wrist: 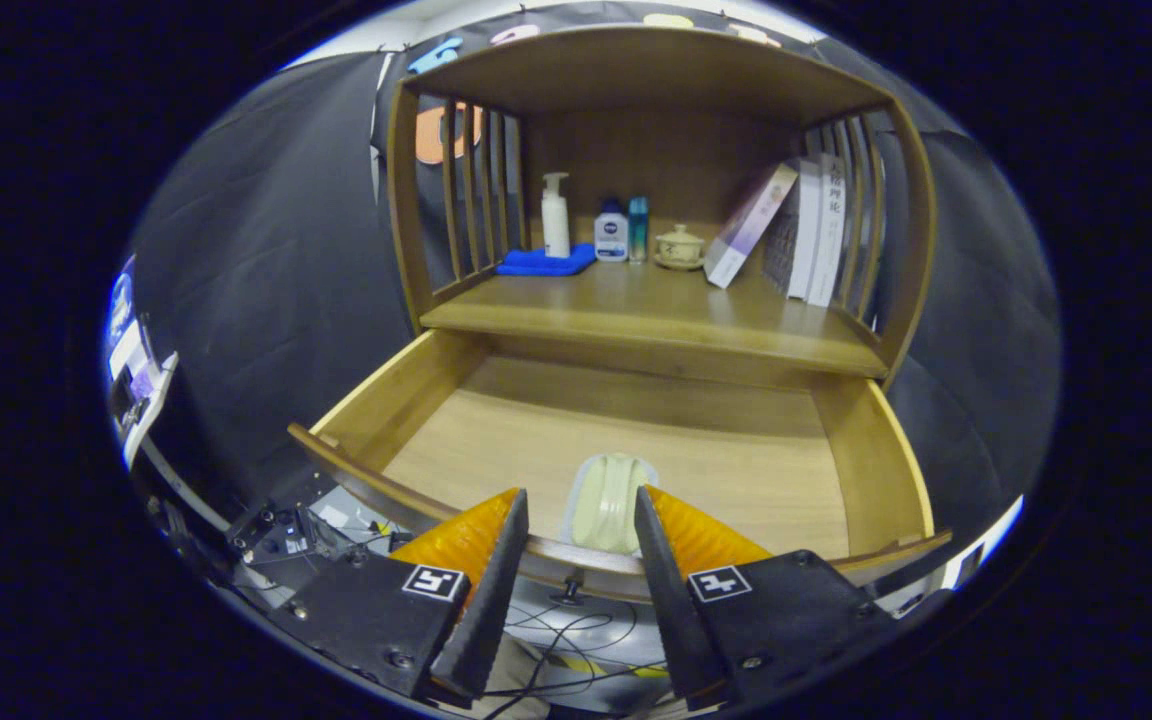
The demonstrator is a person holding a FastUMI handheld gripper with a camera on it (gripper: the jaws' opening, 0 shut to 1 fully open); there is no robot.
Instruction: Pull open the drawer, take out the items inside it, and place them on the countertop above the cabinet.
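Observation:
The wooden drawer stands pulled open below the countertop of the cabinet. Inside it, near the front wall, lies a pale green item in clear wrapping. My gripper is open, its orange and black fingers hovering over the drawer's front rim, one on each side of the item without touching it. The item's near end is hidden behind the drawer front. The drawer's small knob shows below the rim between the fingers.
At the back of the countertop stand a white pump bottle, a folded blue cloth, two small bottles, a lidded cup on a saucer and leaning books. Slatted side walls enclose it. Cables lie on the floor.

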